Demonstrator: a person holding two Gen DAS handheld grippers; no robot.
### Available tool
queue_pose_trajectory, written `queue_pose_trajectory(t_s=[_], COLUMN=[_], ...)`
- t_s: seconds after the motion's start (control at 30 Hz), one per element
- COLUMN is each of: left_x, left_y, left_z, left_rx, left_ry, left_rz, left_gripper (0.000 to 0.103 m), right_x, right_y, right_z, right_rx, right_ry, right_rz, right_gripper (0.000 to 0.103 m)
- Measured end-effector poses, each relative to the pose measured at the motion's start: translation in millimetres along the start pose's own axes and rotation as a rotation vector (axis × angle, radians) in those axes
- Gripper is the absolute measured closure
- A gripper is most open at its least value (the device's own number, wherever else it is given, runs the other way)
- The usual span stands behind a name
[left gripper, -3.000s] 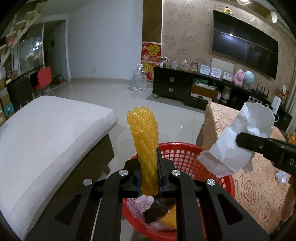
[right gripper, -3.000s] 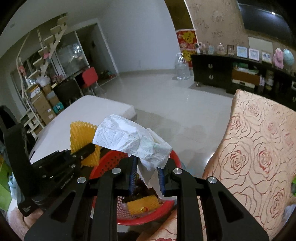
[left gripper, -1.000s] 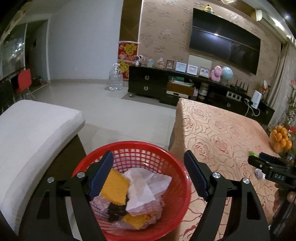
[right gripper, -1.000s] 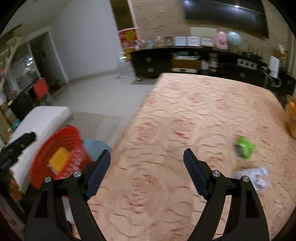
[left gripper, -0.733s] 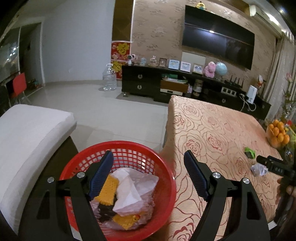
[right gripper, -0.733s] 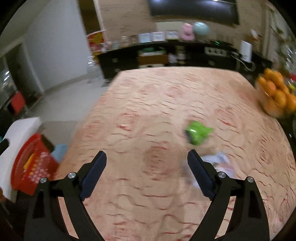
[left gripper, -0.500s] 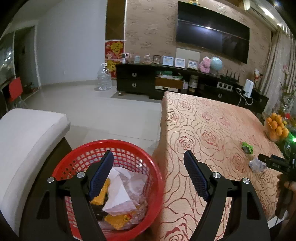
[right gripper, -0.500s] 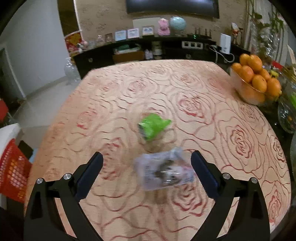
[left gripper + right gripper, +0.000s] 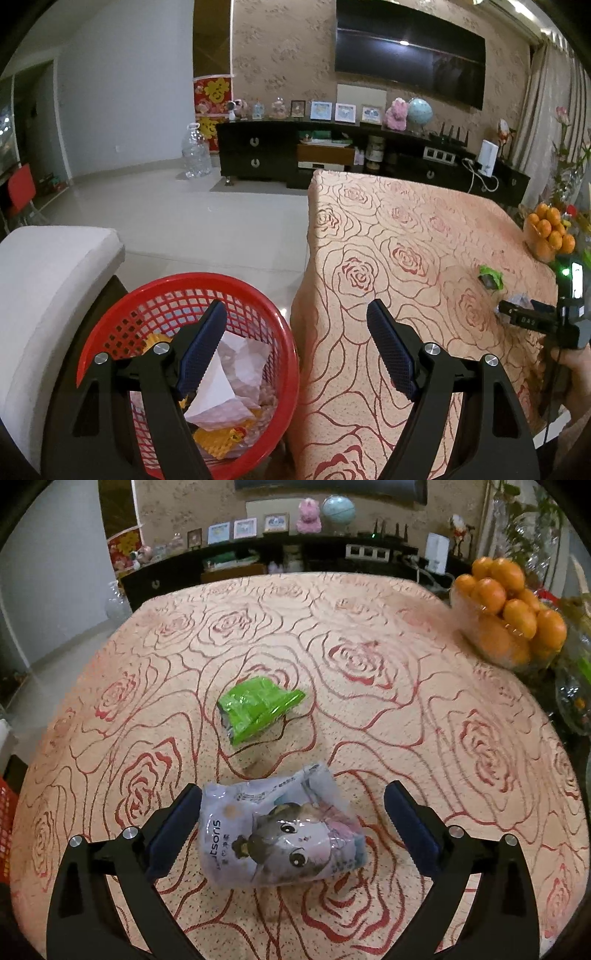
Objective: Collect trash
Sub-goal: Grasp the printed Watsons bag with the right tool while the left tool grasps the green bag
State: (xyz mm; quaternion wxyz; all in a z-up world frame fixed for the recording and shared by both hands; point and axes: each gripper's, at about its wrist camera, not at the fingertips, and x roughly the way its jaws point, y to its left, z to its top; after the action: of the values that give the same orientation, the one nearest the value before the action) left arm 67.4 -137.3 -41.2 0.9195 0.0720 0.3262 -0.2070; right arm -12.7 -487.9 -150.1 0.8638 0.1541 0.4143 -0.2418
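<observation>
My left tool point(image 9: 295, 350) covers part of the red basket point(image 9: 110, 314), so the trash point(image 9: 236, 362) inside shows only in part. From the left wrist view, my right tool point(image 9: 517, 317) hides most of the pale packet point(image 9: 521, 298), and the green wrapper point(image 9: 490, 276) is too small to read. In the right wrist view, the bowl of oranges point(image 9: 517, 635) sits near the frame's edge; the packet's point(image 9: 280, 842) print is partly legible.

The pale wrapper point(image 9: 280, 840) and green wrapper point(image 9: 258, 707) are glossy, crinkled plastic film. The surface point(image 9: 406, 686) wears matt, textured cloth. The red basket point(image 9: 122, 325) is shiny plastic mesh.
</observation>
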Motion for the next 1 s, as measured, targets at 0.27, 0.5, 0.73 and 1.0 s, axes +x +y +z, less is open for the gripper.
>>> queue_pose_trajectory(t_s=[0.27,0.5,0.73,1.0], left_x=[14.0,28.7,45.3,30.3], left_y=[-8.6,-17.8,-32.2,-35.6], left_z=[-5.9,-14.0,-22.8,-12.7], left_rx=[0.026,0.066,0.122,0.111], left_ry=[0.018,0.038,0.042,-0.032], left_rz=[-0.007,-0.021,-0.021,-0.047], left_gripper=[0.028,0.028,0.025,0.024], right_x=[-0.5,-2.5,-18.4,-44.3], right_y=[8.3,10.6,8.1,-8.1], right_z=[-0.5,-3.6,-2.6,17.3], right_rx=[-0.033,-0.056,-0.066,-0.013], right_ry=[0.01,0.012,0.007,0.01], right_rz=[0.025,0.021,0.03,0.093], right_gripper=[0.022,0.033,0.034,0.034])
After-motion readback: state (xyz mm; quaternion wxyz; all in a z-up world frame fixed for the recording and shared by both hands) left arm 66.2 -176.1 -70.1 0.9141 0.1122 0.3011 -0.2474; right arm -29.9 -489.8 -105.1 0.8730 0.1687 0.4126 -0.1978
